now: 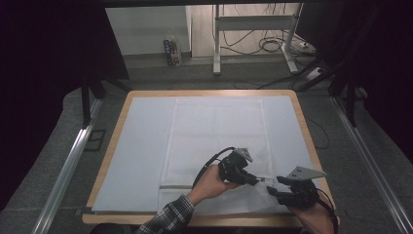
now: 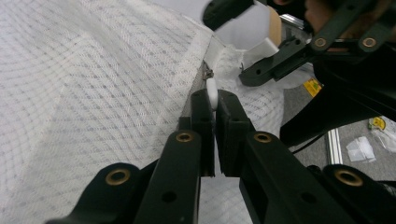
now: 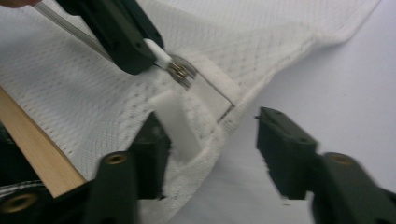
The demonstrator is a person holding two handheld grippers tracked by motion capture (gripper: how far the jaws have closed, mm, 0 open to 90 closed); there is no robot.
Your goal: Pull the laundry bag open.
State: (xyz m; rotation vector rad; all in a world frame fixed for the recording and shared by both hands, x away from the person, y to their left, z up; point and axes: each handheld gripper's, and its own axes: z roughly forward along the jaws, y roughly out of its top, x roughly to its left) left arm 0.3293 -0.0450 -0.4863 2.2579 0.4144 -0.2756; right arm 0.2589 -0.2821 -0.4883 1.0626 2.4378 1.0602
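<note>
A white mesh bag (image 1: 214, 131) lies flat on a pale mat (image 1: 141, 146); its zipper runs along the near end. My left gripper (image 1: 257, 180) (image 2: 215, 100) is shut on the white zipper pull (image 2: 211, 90) (image 3: 156, 52), which hangs from the metal slider (image 3: 182, 70) close to the bag's near right corner (image 3: 224, 93). My right gripper (image 1: 274, 185) (image 3: 219, 126) is open right beside it, jaws astride that corner. Its left white pad (image 3: 175, 123) lies against the mesh and the other jaw hangs over bare mat. One right fingertip (image 2: 275, 65) sits just past the pull.
The mat covers a wooden table whose edge (image 1: 122, 112) (image 3: 32, 144) frames it. A sleeve in plaid (image 1: 168, 217) comes in at the near edge. Beyond the table are desk legs (image 1: 216, 44), floor cables (image 1: 268, 46) and a small carton (image 1: 171, 52). Metal rails (image 1: 68, 165) flank both sides.
</note>
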